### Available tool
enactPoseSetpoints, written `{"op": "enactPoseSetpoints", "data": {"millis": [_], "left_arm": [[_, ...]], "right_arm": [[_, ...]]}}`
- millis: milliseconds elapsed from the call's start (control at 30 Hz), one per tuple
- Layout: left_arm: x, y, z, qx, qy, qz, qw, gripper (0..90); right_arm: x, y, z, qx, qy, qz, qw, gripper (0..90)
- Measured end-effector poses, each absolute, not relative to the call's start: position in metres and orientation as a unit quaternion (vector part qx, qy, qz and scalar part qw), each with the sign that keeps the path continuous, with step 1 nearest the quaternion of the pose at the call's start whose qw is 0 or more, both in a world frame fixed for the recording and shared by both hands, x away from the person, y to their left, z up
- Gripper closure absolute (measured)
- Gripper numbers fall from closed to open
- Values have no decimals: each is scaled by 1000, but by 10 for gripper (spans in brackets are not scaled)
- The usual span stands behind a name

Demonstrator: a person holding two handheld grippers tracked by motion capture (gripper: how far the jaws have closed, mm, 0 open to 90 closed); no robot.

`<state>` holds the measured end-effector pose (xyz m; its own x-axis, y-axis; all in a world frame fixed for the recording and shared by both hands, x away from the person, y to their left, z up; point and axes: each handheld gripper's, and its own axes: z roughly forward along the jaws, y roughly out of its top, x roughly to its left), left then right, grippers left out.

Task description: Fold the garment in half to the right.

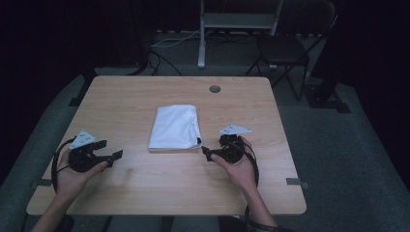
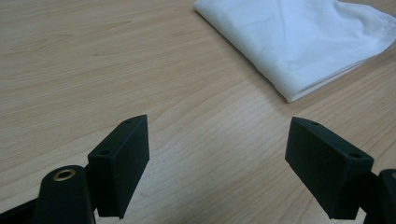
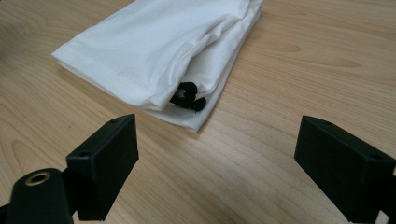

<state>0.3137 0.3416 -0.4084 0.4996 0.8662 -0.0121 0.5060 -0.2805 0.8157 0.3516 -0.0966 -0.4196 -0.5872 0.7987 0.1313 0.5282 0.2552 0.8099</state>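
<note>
One folded white cloth point(image 1: 174, 127) lay at the middle of the high view, flat on the single wooden table point(image 1: 145, 183). In the right gripper view it filled the upper left, its layered edges facing us, with a small black tag or tie point(image 3: 187, 97) poking out between the folds near its lower corner.

We held two grippers. The right gripper point(image 1: 206, 152) sat just beside the cloth's lower right corner in the high view, jaws spread wide with nothing between them. The left gripper point(image 1: 112, 151) rested well apart at the lower left, likewise released and empty.

We judged this the approach step, before any grasp. Our next move would call for easing the right gripper forward to pinch that near corner, while bringing the left gripper in toward the cloth's other side.
</note>
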Motion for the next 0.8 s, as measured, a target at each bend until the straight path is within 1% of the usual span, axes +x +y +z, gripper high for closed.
{"op": "enactPoseSetpoints", "data": {"millis": [233, 400, 800], "left_arm": [[310, 349, -408, 768, 448, 224, 400, 213], [307, 353, -405, 764, 449, 234, 399, 213], [300, 363, -402, 760, 451, 240, 402, 213]], "right_arm": [[348, -102, -418, 427, 776, 436, 158, 130], [346, -108, -418, 429, 775, 435, 161, 130], [340, -120, -415, 434, 770, 436, 167, 130]]}}
